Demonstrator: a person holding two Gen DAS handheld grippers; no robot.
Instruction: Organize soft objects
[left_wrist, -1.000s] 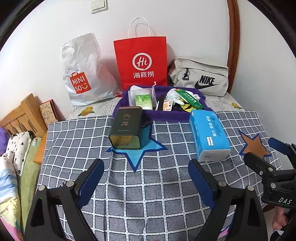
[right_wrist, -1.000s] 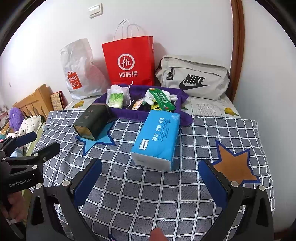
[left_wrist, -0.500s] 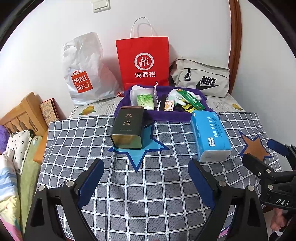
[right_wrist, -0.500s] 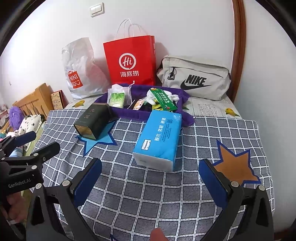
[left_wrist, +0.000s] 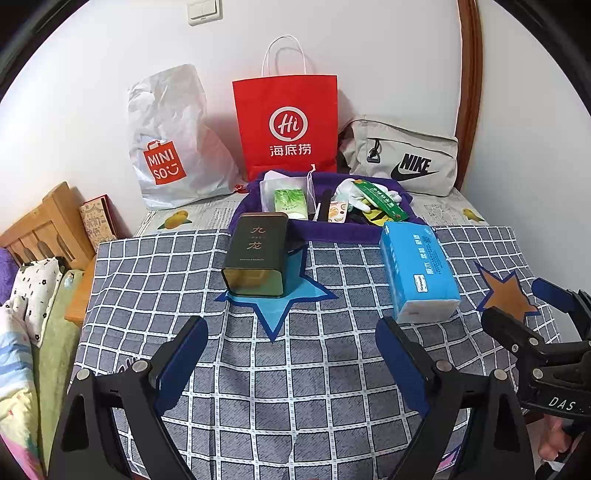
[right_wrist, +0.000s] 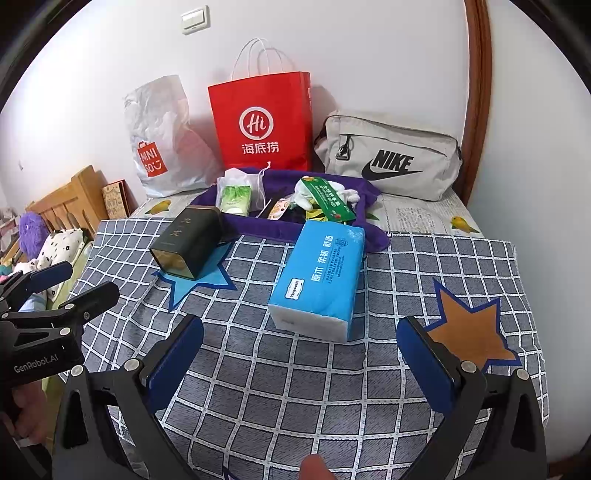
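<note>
Lying ahead of both open grippers: tissue pack (right_wrist: 317, 280).

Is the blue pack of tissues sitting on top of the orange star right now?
No, the blue tissue pack lies on the checked cloth between the two stars, and the orange star beside it is bare.

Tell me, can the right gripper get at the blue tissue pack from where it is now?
Probably yes: the right gripper is open and empty, and only bare checked cloth lies between it and the blue tissue pack.
</note>
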